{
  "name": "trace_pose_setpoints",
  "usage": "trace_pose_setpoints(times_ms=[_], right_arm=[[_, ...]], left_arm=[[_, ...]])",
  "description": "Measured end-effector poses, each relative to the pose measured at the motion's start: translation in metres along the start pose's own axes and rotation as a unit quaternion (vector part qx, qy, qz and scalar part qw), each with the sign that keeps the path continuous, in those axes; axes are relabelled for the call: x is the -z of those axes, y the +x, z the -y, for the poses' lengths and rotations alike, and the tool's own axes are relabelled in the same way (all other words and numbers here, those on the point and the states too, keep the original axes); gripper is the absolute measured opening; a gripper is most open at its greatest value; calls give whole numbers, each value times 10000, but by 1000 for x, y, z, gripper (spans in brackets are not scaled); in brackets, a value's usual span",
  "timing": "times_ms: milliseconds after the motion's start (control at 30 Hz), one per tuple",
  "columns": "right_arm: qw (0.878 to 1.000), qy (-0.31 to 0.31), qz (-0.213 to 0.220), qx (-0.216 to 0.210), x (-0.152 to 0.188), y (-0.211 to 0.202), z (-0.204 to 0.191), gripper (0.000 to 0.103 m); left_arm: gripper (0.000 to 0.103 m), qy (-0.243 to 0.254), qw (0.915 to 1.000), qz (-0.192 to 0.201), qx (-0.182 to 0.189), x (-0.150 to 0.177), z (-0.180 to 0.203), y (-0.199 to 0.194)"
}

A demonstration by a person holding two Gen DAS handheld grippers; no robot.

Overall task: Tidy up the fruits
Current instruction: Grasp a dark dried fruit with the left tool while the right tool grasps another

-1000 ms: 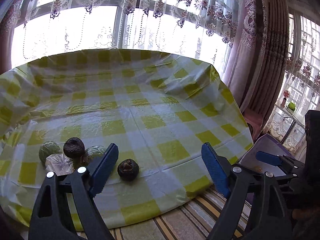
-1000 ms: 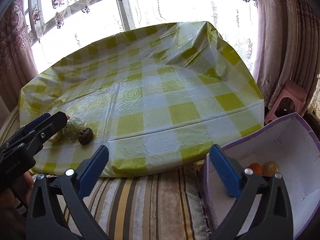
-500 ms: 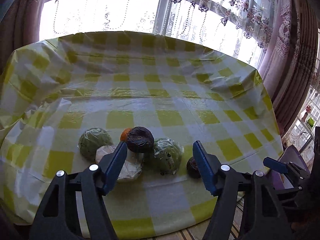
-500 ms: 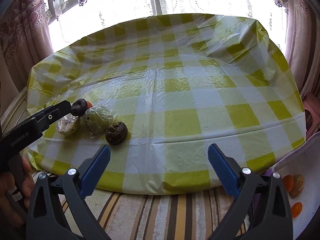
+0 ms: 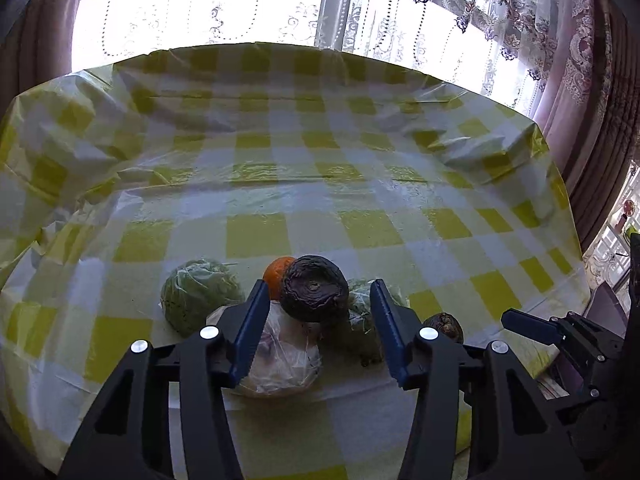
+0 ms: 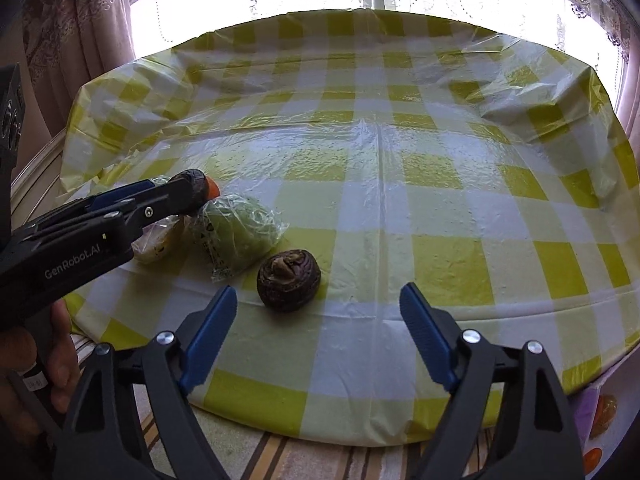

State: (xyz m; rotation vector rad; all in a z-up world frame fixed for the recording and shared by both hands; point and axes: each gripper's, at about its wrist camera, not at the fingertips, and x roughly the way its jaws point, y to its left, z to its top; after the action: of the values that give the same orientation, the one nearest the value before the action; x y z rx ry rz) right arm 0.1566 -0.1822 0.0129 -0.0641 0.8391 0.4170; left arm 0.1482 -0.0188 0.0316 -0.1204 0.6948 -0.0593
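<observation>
Several fruits lie clustered on the yellow-checked tablecloth (image 5: 360,228). A dark purple fruit (image 5: 314,294) rests on top of the pile, between the tips of my left gripper (image 5: 319,283). Its jaws are closing, with a small gap showing on each side of the fruit. Around it lie an orange (image 5: 276,274), two green wrapped fruits (image 5: 198,298) and a pale wrapped one (image 5: 286,360). A second dark fruit (image 6: 289,280) sits alone just ahead of my right gripper (image 6: 318,289), whose jaws are also closing with nothing between them.
The left gripper's black body (image 6: 68,248) and a person's hand (image 6: 44,364) fill the left of the right wrist view. A box holding orange fruits (image 6: 602,420) stands at the lower right, off the table edge. Curtains and bright windows lie behind.
Both grippers have come in over the table toward the fruit pile and their jaws have narrowed. The top dark fruit now lies between the left jaws; the box has slid out of the right view.
</observation>
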Motion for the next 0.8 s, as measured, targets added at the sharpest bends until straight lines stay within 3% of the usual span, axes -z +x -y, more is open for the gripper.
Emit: trace_pose_setpoints(times_ms=[233,300,600,800], right_arm=[[9996,-48,-80,-280,-4,13,-4,63],[9993,-66,-114,-347,-5,16,-6,59],[9979,-235,-178,-585,-6,22,-13,39],[9975,-211,-206,-649,-7,24,-12,39]], left_arm=[[45,124,9999,-80,3,-1,1,10],[38,85,9998,-153,16,0,-1,14],[37,49,9999,-145,52,1,-2,14],[37,33,9999,-96,64,1,-3,12]])
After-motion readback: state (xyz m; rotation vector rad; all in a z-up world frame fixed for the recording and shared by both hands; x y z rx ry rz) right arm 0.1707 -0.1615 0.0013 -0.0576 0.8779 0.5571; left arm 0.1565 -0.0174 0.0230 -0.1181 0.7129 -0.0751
